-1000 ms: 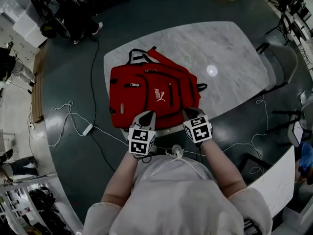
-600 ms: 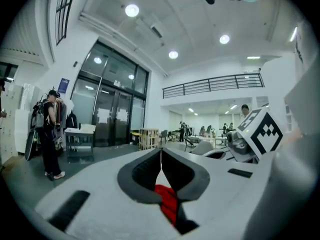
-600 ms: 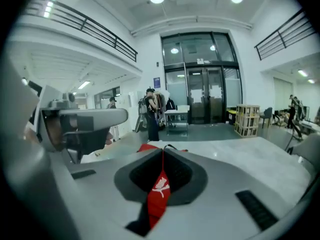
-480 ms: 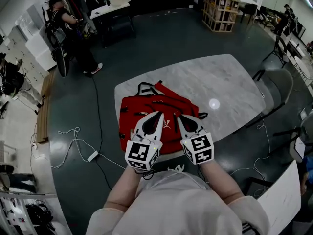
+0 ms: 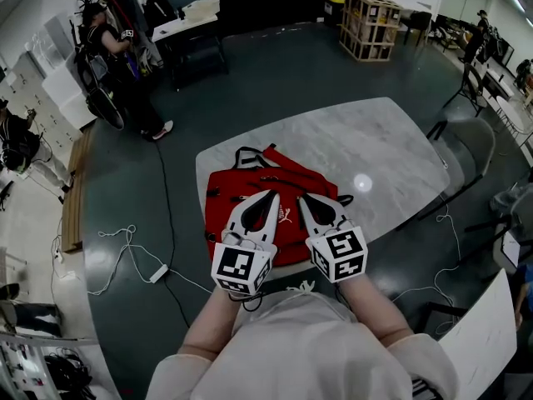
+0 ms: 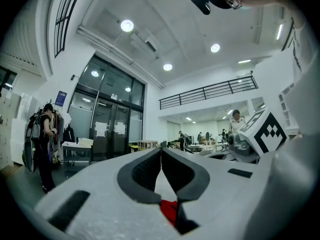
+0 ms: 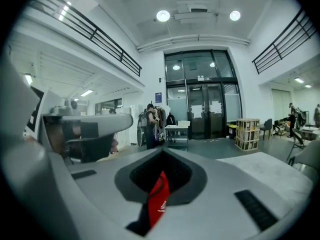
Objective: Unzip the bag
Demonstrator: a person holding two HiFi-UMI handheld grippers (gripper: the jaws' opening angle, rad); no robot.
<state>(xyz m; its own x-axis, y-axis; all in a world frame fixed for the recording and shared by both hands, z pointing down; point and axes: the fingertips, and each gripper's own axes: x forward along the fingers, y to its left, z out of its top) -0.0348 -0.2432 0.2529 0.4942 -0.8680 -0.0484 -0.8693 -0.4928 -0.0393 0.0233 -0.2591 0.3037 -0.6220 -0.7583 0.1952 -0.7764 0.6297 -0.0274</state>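
Nearest, the left tongs (image 5: pixel 268 195) and the right tongs (image 5: pixel 303 198) are held side by side, both pointing forward over the red bag (image 5: pixel 223 198). In the left gripper view the jaws of the left tongs (image 6: pixel 161 149) are pressed together at the tips, with nothing between them. The right tongs (image 7: pixel 162 153) are closed and empty in the same way. The bag lies flat on the near left part of the marble bench (image 5: pixel 383 148). Far behind stands a wooden crate (image 5: pixel 372 13).
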